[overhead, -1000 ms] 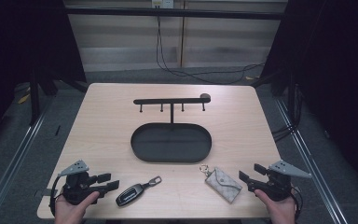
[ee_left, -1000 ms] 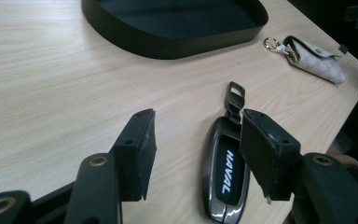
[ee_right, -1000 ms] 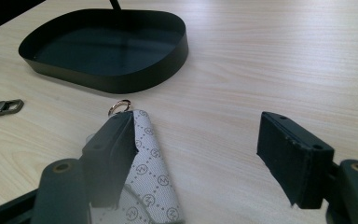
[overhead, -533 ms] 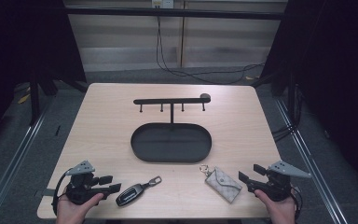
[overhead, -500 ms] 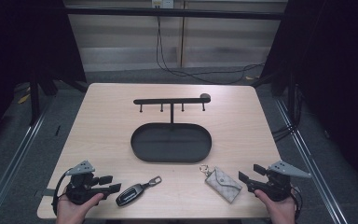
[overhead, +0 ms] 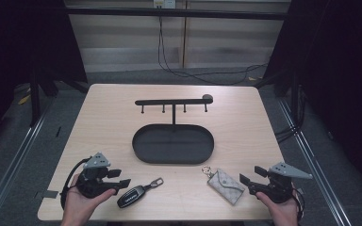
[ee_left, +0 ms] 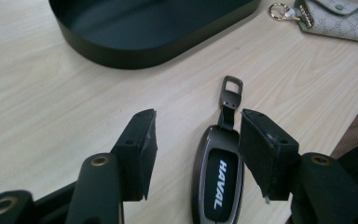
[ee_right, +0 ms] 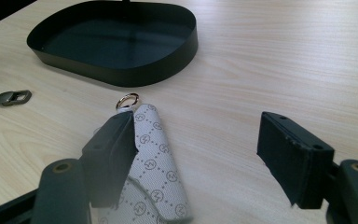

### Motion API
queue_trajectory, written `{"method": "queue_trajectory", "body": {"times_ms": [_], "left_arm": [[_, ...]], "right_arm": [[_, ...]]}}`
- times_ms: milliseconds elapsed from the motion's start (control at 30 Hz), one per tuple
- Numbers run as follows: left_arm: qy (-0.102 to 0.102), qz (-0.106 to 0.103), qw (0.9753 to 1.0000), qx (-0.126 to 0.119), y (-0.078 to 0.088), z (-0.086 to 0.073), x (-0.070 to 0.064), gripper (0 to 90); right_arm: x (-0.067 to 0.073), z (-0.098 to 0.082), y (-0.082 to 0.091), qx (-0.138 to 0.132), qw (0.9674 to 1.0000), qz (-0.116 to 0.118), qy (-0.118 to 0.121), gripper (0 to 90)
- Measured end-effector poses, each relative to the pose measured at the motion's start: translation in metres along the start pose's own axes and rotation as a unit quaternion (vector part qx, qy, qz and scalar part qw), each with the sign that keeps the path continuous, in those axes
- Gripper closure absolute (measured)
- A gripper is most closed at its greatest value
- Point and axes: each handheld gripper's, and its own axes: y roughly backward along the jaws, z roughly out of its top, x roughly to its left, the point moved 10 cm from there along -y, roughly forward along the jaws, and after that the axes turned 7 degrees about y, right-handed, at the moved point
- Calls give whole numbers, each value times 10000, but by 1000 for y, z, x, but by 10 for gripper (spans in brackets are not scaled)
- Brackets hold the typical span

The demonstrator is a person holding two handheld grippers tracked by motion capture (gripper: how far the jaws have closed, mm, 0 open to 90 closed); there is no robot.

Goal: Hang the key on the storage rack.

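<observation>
Car key fob (overhead: 132, 196) lies flat near the front edge of the table (overhead: 103, 117), strap loop pointing toward the tray (overhead: 141, 149). Left gripper (overhead: 120, 182) sits right at its butt end, jaws spread with the fob lying between and below them in the left gripper view (ee_left: 220, 182), pads not pressing on it, so nothing is pinched; looks lined up for a grab along the fob's narrow sides. Grey key pouch (overhead: 225, 186) lies flat right of the fob, gold ring (ee_right: 127, 101) toward the tray. Right gripper (overhead: 245, 181) hovers at the pouch's near end, jaws apart, one jaw over the pouch, nothing gripped. Hook rack (overhead: 173, 101) stands behind the tray, hooks bare; likely the hanging spot.
</observation>
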Motion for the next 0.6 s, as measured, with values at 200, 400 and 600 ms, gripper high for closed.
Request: {"method": "queue_trajectory", "body": {"times_ms": [200,400,600], "left_arm": [[-329,-61,9991,263,-4,15,-9,500],[-471,-152,9969,605,-13,20,-20,540],[-696,-273,9922,998,-25,27,-29,539]], "right_arm": [[0,-1,0,13,10000,-13,-23,277],[0,-1,0,14,10000,-13,-23,277],[-1,-1,0,24,10000,-1,-7,274]]}}
